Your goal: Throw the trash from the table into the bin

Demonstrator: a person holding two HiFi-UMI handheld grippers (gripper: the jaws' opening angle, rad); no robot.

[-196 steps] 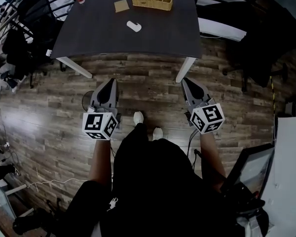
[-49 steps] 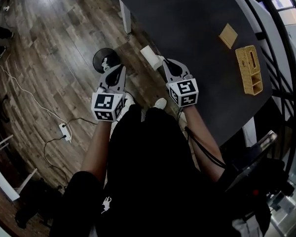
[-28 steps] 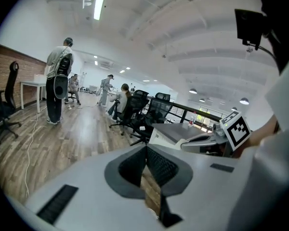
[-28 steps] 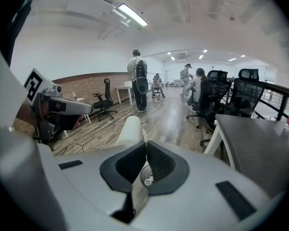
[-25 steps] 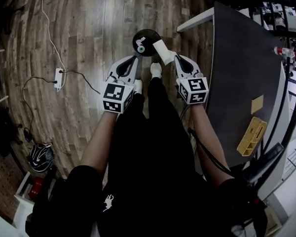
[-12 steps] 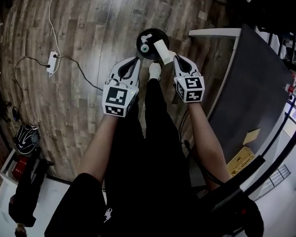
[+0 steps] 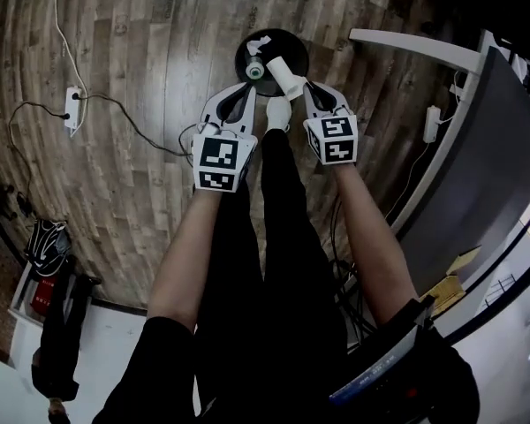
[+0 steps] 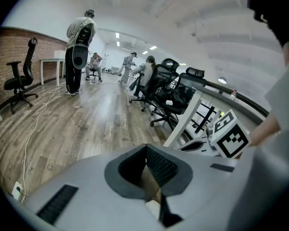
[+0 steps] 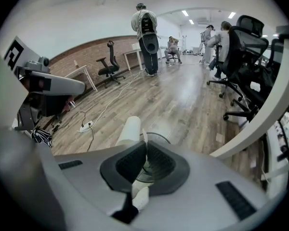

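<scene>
Hovering over wooden floor (image 7: 141, 104): left gripper (image 7: 245, 95), jaws pressed together, nothing seen between | black bin (image 7: 293, 47) at twelve o'clock from both grippers, crumpled trash (image 7: 261, 42) inside | white paper roll (image 7: 283, 71) over the bin's near rim, at eleven o'clock from right gripper (image 7: 302, 88), which pinches it

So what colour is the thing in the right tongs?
Plain white. The cup shows best in the head view.

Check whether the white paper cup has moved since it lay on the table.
Yes. The white paper cup has left the table; the right hand-held gripper now holds it above the round bin on the floor.
</scene>
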